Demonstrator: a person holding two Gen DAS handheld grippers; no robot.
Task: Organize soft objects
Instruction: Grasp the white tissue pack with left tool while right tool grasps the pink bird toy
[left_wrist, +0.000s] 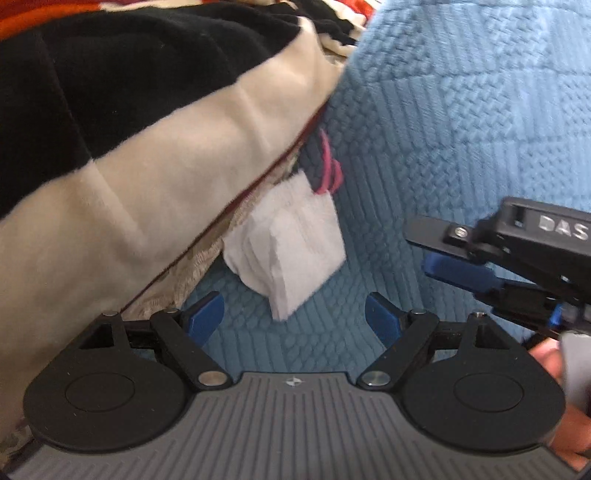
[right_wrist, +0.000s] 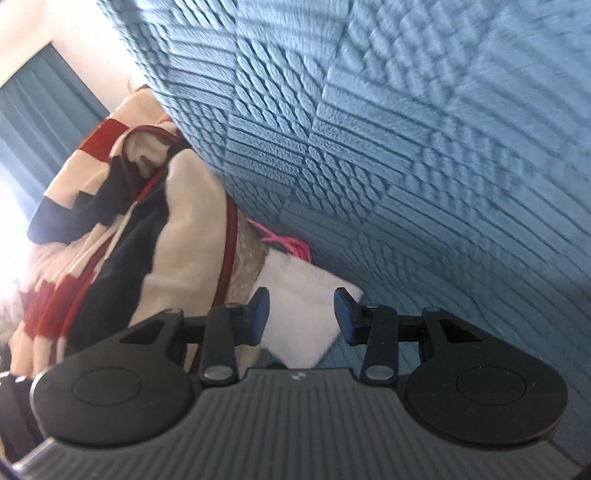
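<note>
Left wrist view: we are holding the left tongs (left_wrist: 294, 317) wide apart with nothing between them, above a blue quilted bedspread (left_wrist: 461, 110). A small white cloth (left_wrist: 291, 240), folded and fuzzy, is lying on the bedspread, tucked partly under the edge of a black, cream and red blanket (left_wrist: 147, 147). A pink cord (left_wrist: 328, 166) is sitting just beyond it. The right tongs (left_wrist: 424, 251) are entering from the right.

Right wrist view: we are keeping the right tongs (right_wrist: 301, 315) partly open, empty, framing the white cloth (right_wrist: 299, 317) without pressing on it. The blanket (right_wrist: 122, 229) is lying to its left.
</note>
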